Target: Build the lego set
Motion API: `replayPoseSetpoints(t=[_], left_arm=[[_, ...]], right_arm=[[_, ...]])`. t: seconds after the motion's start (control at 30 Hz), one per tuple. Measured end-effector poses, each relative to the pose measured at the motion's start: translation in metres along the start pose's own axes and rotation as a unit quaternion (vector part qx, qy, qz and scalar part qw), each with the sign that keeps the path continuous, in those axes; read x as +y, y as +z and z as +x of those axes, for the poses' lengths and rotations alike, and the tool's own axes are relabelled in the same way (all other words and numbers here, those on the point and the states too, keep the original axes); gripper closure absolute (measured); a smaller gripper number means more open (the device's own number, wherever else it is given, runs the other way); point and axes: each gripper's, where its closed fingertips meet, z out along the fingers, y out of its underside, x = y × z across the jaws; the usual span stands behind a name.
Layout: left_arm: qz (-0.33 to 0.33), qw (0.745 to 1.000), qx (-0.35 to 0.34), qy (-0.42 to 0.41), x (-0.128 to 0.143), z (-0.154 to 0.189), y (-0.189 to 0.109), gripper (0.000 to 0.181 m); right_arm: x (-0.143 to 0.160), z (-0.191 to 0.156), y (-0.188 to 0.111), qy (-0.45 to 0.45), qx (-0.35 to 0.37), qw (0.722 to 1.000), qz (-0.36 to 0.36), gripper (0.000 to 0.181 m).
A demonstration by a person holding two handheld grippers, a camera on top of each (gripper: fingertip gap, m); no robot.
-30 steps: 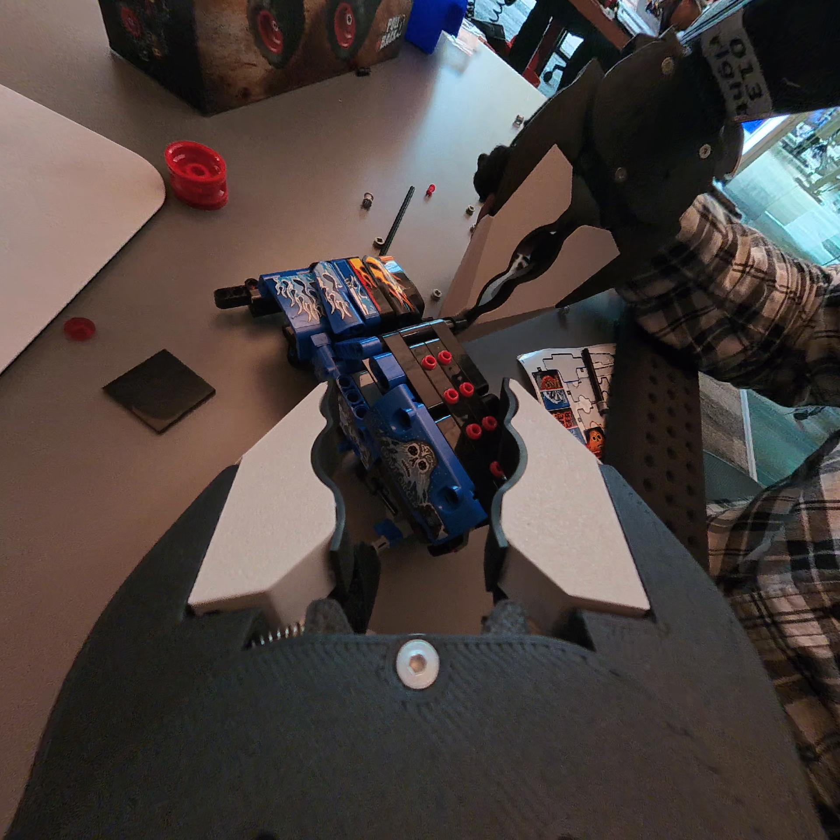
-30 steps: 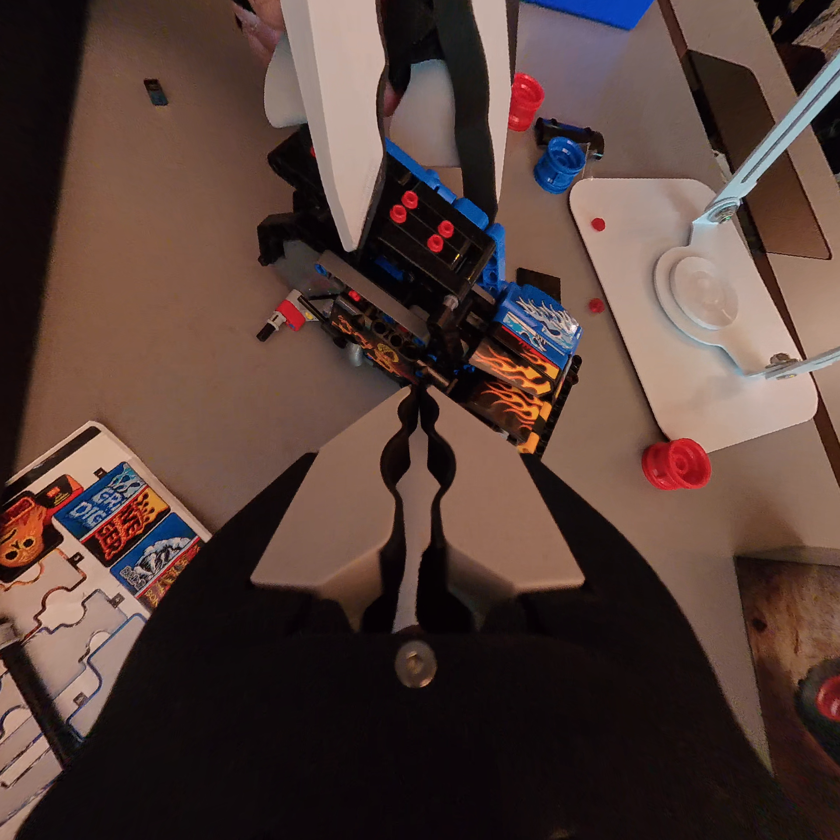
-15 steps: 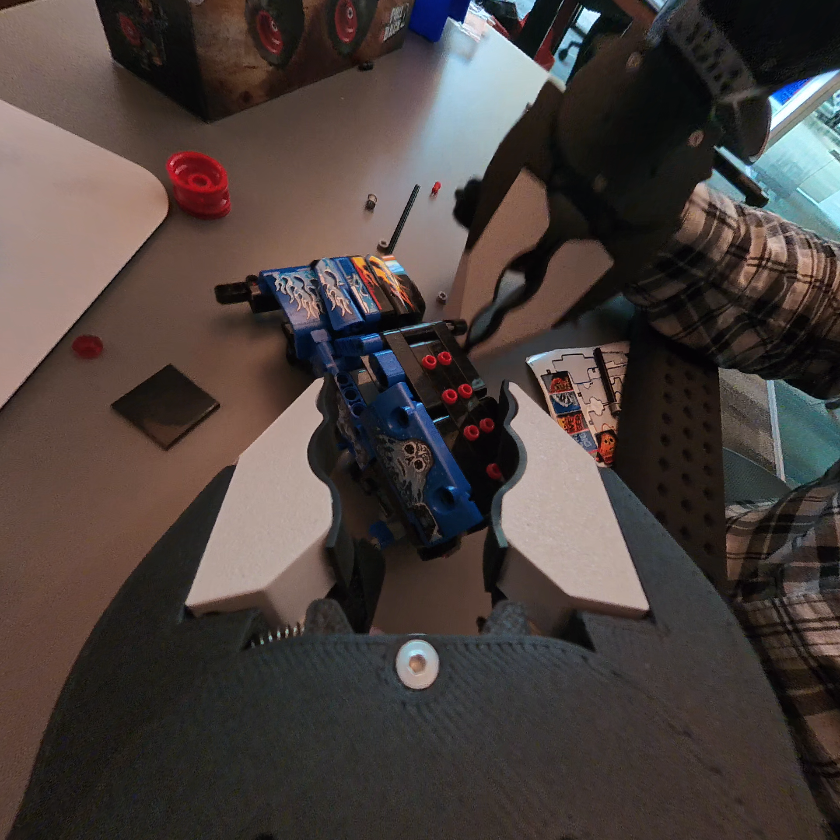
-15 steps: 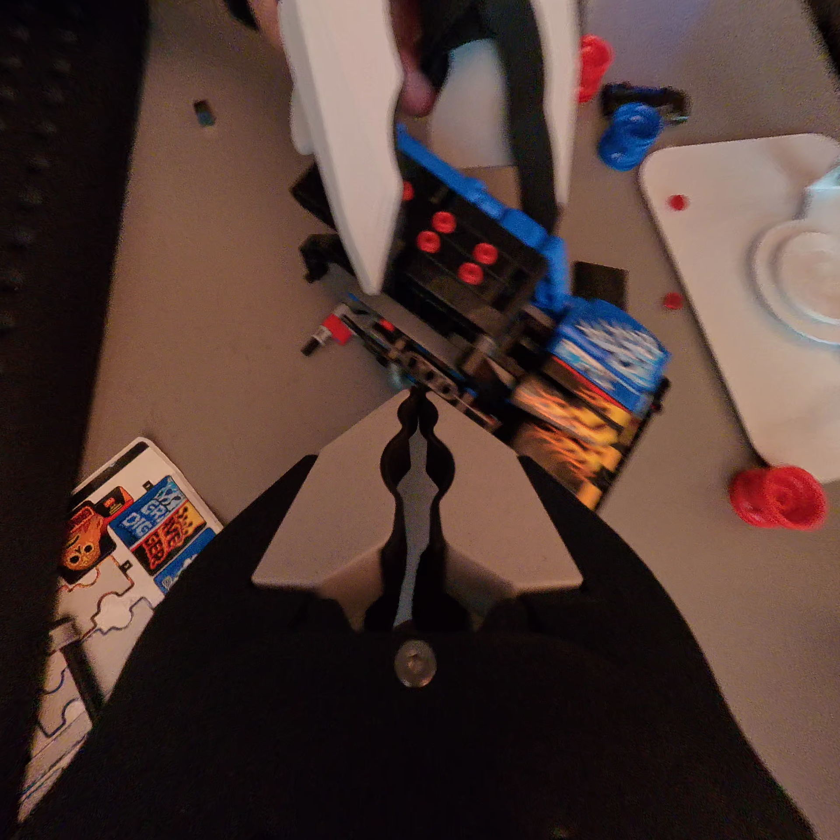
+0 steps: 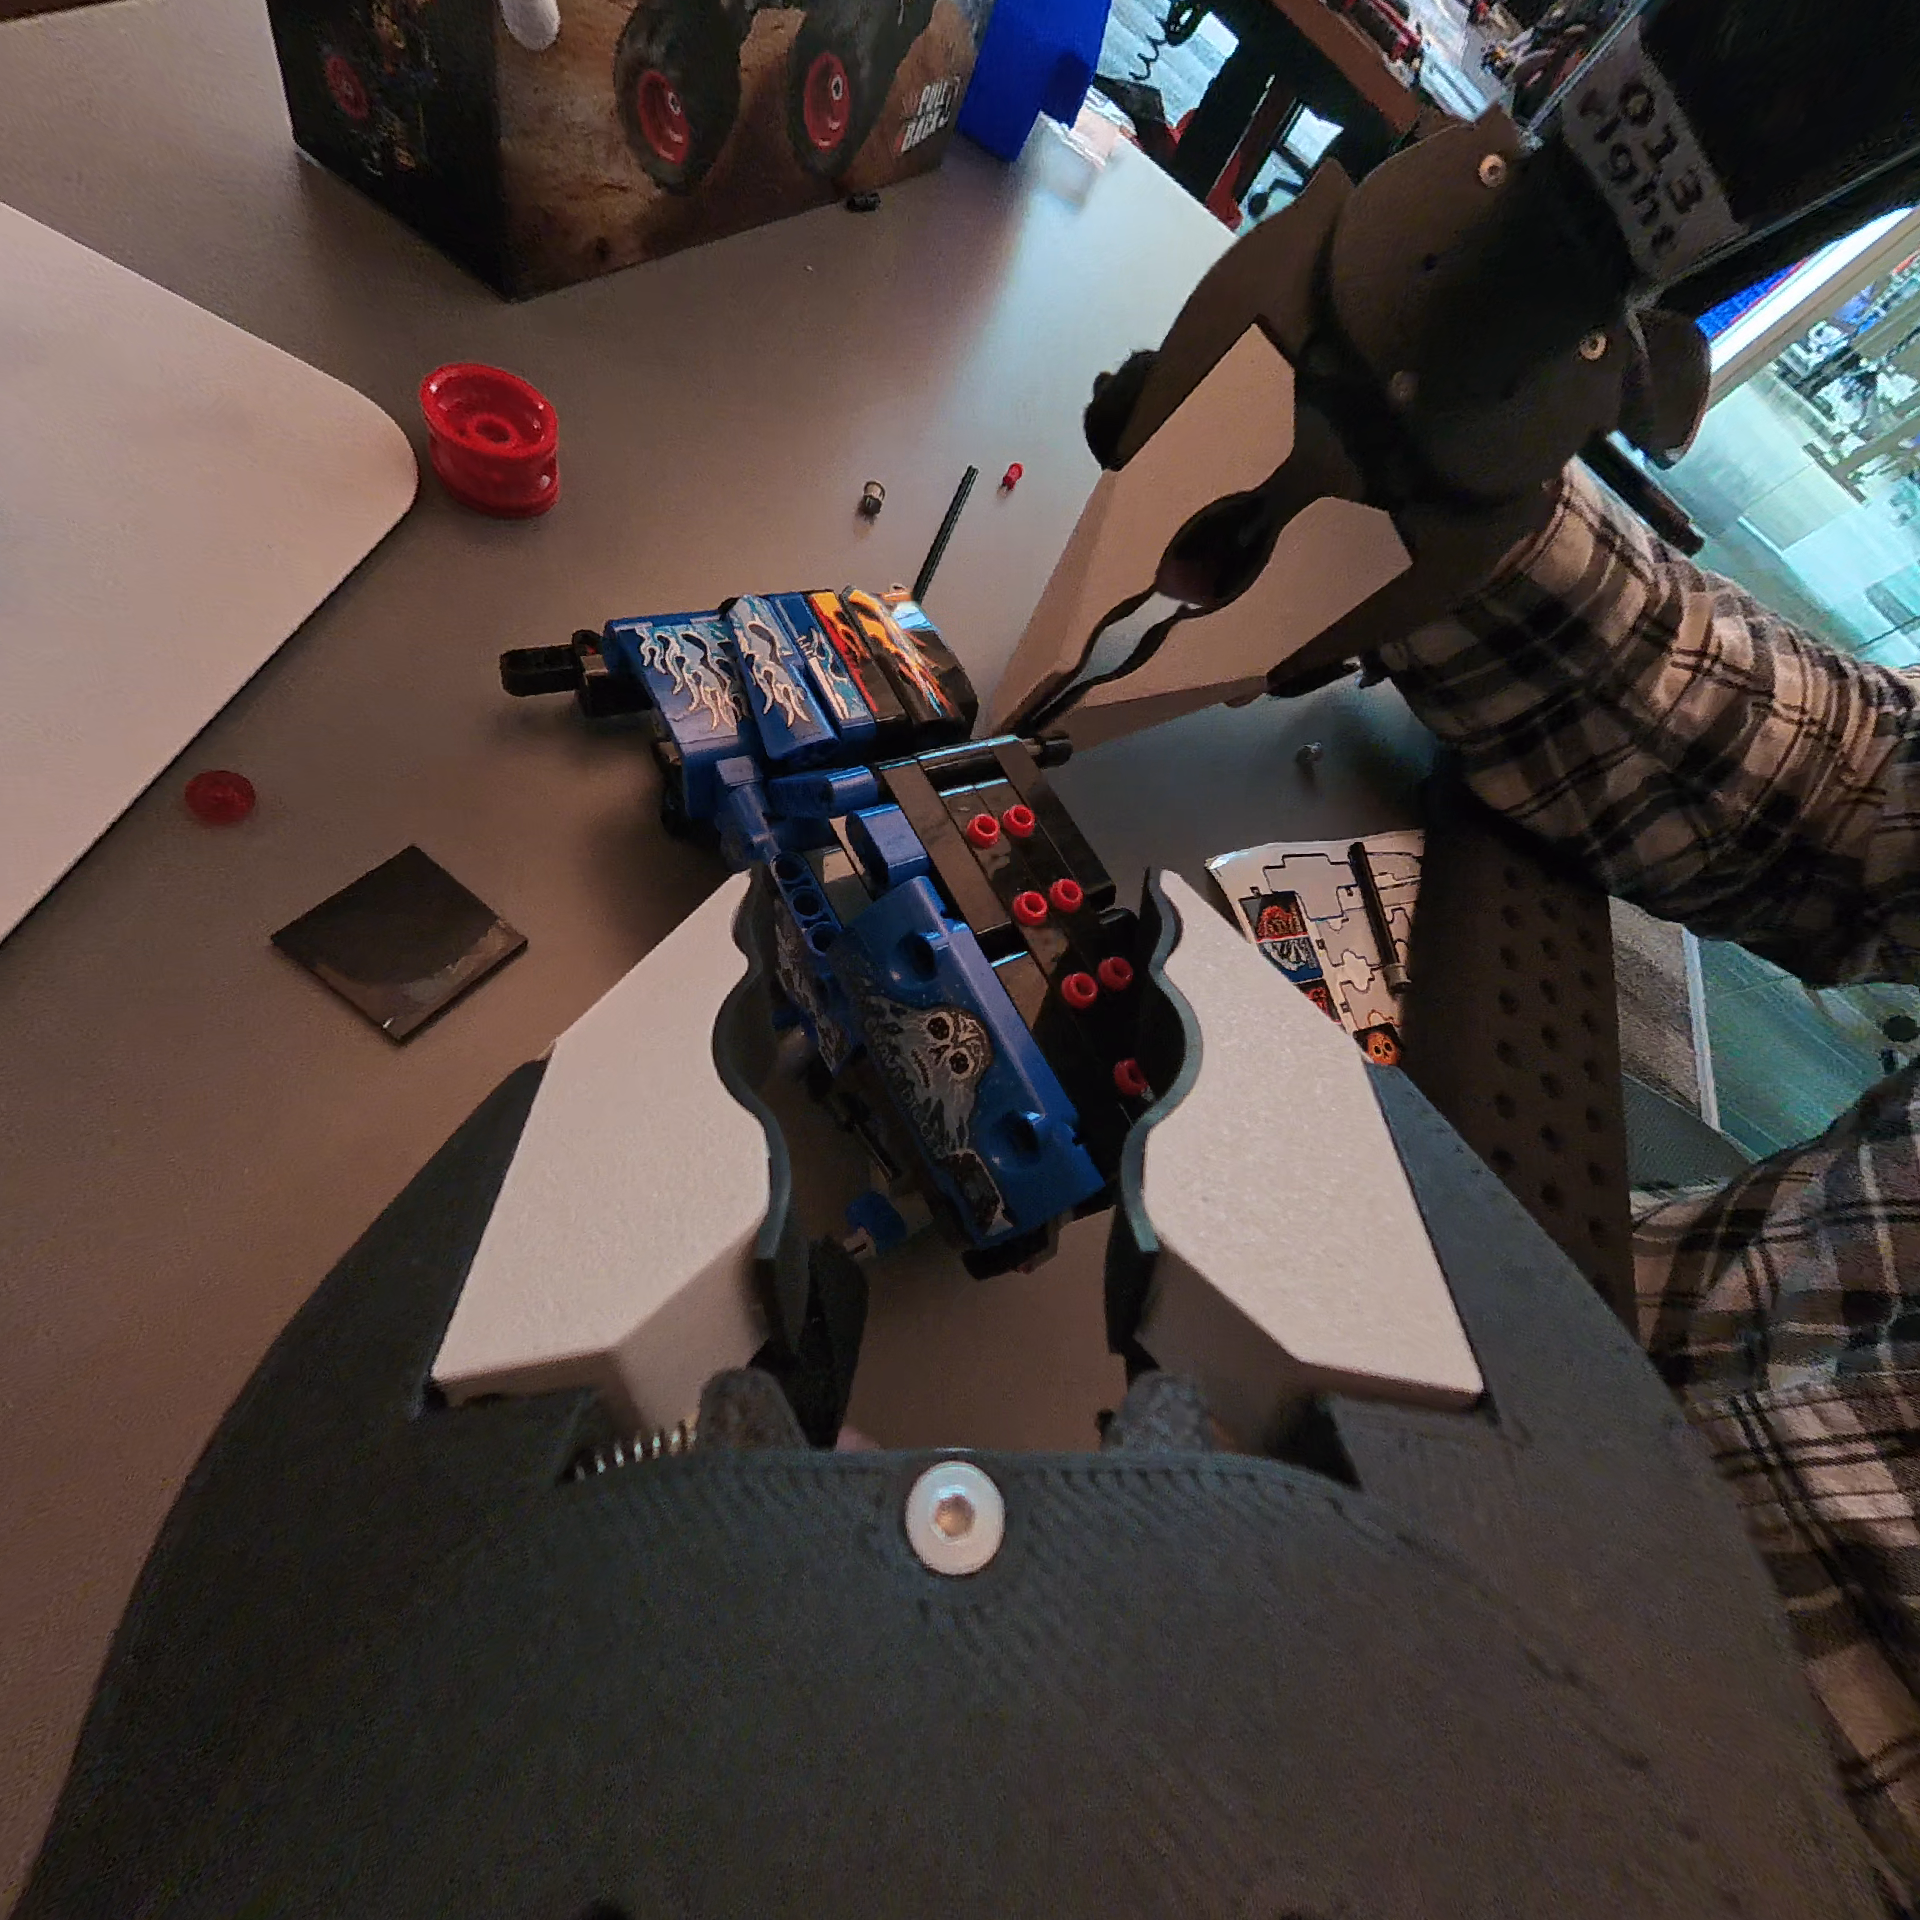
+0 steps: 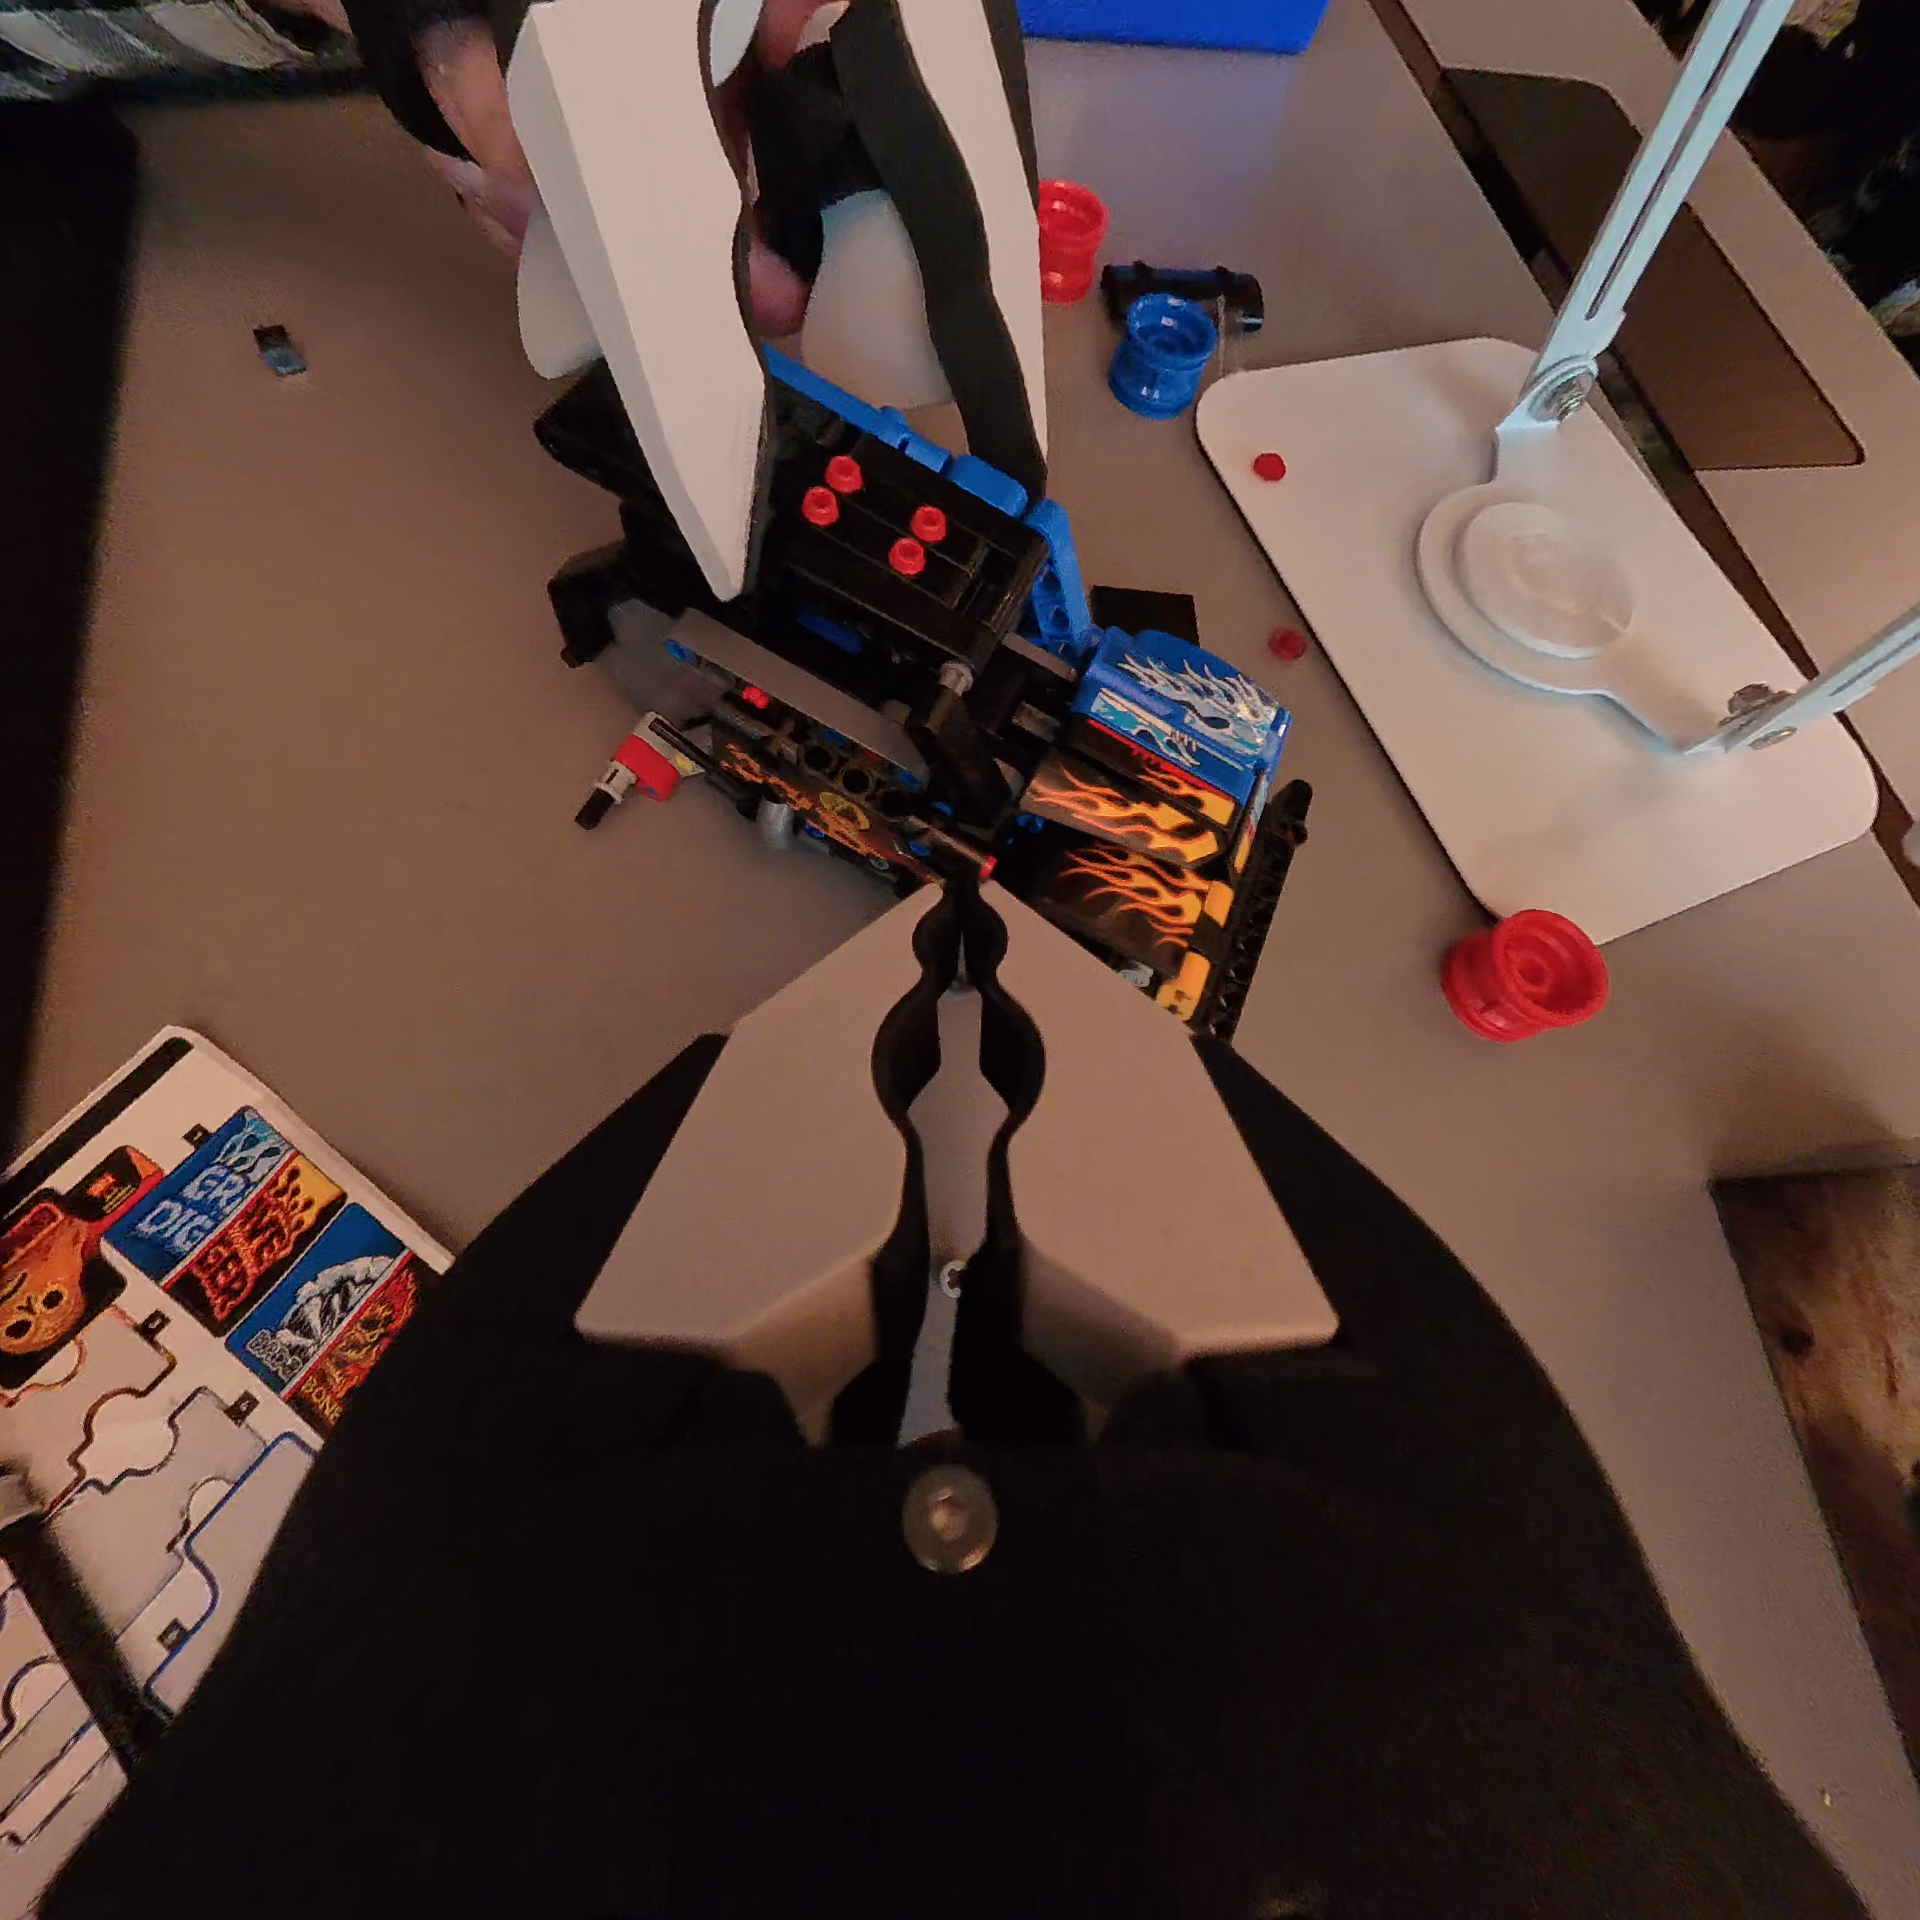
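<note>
Left tool (image 5: 951, 1049) clamps the lego truck (image 5: 914, 935) — right tool (image 6: 961, 904), jaws together, touches its axle.

In the left wrist view, you have bare worktop (image 5: 156, 1091) at the lower left of the frame. At upper left, a white base plate (image 5: 156, 499), red wheel hub (image 5: 488, 438) and black square tile (image 5: 398, 940) obstruct. The right hand-held gripper (image 5: 1023, 717) blocks the upper right; a sticker sheet (image 5: 1314, 935) covers the right.

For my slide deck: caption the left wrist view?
Left gripper clamps the Lego truck body while the shut right gripper touches its side.
</note>
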Motion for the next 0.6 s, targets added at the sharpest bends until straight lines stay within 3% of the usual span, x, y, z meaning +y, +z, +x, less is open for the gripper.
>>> replayPoseSetpoints(t=[0.6], left_arm=[[0.018,1.0,0.006,-0.015,-0.0015,-0.0026,0.0,0.113]], right_arm=[[-0.0071,-0.0011,0.0023,-0.001,0.008,1.0,0.029,0.181]])
